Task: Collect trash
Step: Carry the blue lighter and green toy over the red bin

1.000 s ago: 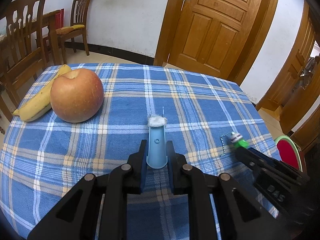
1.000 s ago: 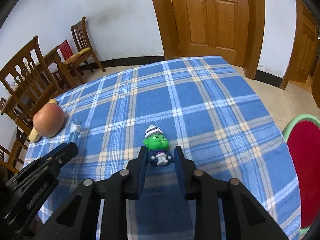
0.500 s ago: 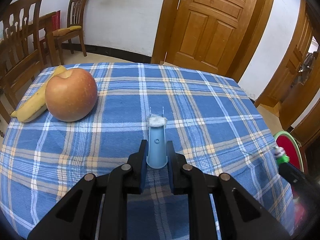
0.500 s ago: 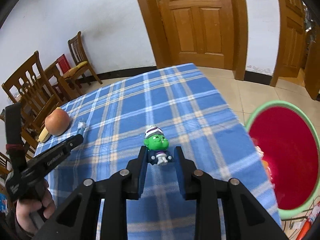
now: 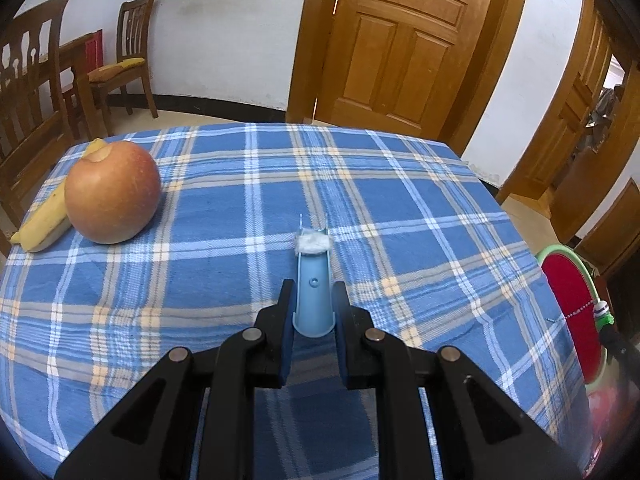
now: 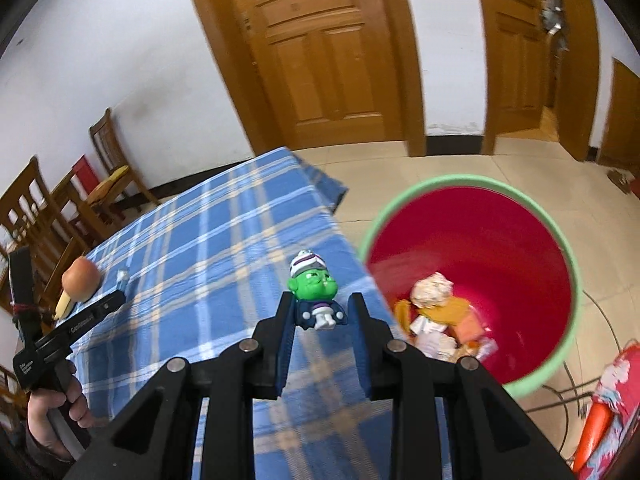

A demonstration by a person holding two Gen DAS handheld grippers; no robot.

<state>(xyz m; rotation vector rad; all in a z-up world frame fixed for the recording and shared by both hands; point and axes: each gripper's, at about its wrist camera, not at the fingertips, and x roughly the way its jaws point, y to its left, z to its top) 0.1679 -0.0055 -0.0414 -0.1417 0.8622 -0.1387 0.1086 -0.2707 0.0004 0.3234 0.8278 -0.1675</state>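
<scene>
My left gripper [image 5: 313,294] is shut on a light blue plastic tube [image 5: 314,284] with a white cotton wad [image 5: 313,242] at its far end, held just above the blue checked tablecloth [image 5: 400,208]. My right gripper [image 6: 320,306] is shut on a small green-headed toy figure [image 6: 315,284] with a striped cap. It hangs over the table's right edge [image 6: 360,264], beside a red bin with a green rim [image 6: 460,179]. The bin holds crumpled paper and orange scraps [image 6: 436,312]. The toy [image 5: 603,317] also shows at the right edge of the left wrist view.
An apple [image 5: 112,192] and a banana [image 5: 42,222] lie at the table's far left. Wooden chairs [image 5: 132,60] stand by the wall, and a wooden door [image 5: 404,40] is behind the table. A hand [image 6: 52,412] holds the left gripper's handle. Red and orange items [image 6: 600,420] lie on the floor by the bin.
The right gripper carried the toy figure rightward from mid-table to the table's edge beside the red bin and rolled a little. The left gripper stayed put with its blue tube.
</scene>
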